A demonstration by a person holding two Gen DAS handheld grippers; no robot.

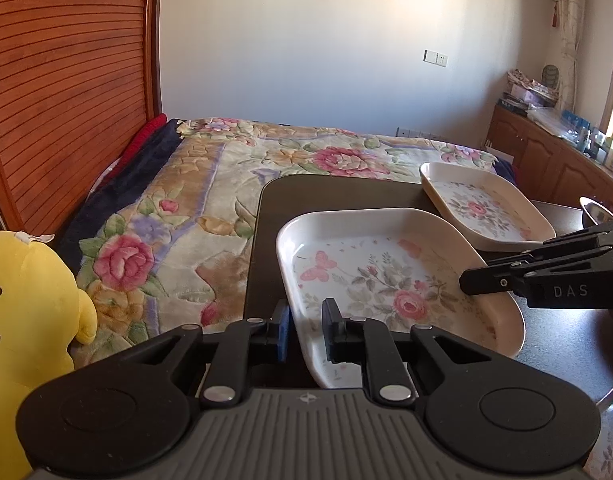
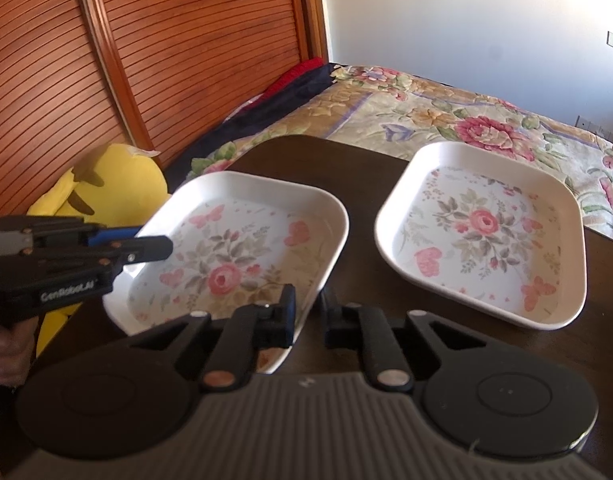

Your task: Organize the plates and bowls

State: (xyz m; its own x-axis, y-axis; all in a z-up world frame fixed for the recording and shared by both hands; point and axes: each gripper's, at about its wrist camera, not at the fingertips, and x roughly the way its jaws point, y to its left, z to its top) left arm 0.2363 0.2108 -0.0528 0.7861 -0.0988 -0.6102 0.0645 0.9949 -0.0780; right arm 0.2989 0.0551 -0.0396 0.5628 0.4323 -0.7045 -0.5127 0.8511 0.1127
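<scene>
Two white square plates with a rose print lie on a dark table (image 1: 326, 192). The near plate (image 1: 386, 280) (image 2: 234, 256) is gripped from both sides. My left gripper (image 1: 306, 330) is shut on its left rim, which runs between the two fingers. My right gripper (image 2: 309, 318) is shut on the opposite rim; in the left wrist view the right gripper (image 1: 466, 282) comes in from the right edge. In the right wrist view the left gripper (image 2: 162, 246) reaches in from the left. The far plate (image 1: 478, 208) (image 2: 486, 228) sits apart, untouched.
A metal bowl (image 1: 594, 208) shows at the table's right edge. A bed with a floral blanket (image 1: 226, 184) lies beyond the table, a yellow plush toy (image 2: 114, 176) beside it. A hand (image 2: 6, 352) holds the left gripper's handle.
</scene>
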